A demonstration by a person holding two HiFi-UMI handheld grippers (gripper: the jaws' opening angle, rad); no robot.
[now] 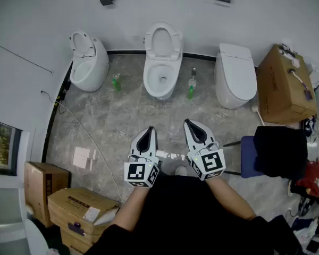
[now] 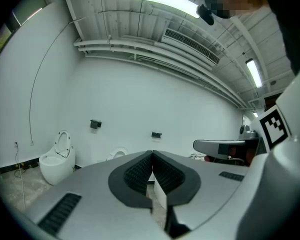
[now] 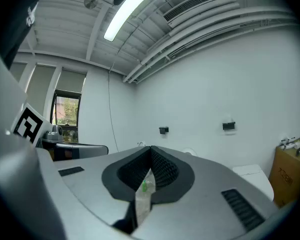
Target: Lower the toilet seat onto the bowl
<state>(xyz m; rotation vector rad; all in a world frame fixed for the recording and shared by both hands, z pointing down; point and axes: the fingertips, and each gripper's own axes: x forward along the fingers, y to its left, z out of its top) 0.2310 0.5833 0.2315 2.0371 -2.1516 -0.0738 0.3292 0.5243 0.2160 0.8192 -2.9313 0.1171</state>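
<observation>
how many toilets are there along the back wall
3. The left white ceramic toilet and the middle toilet have their seats raised. The right toilet has its lid shut. None looks hidden.

Three toilets are ranged along the far wall: a left toilet [image 1: 87, 62], a middle toilet [image 1: 162, 62] and a right toilet [image 1: 235, 76]. A bottle [image 1: 116, 82] is set on the floor between the left and middle toilets, and a second bottle [image 1: 191, 91] between the middle and right ones. A box [image 1: 284, 84] is placed just right of the right toilet, with a chair [image 1: 276, 153] before it. The left gripper [image 1: 149, 130] and right gripper [image 1: 189, 123] are held side by side, well before the middle toilet.
</observation>
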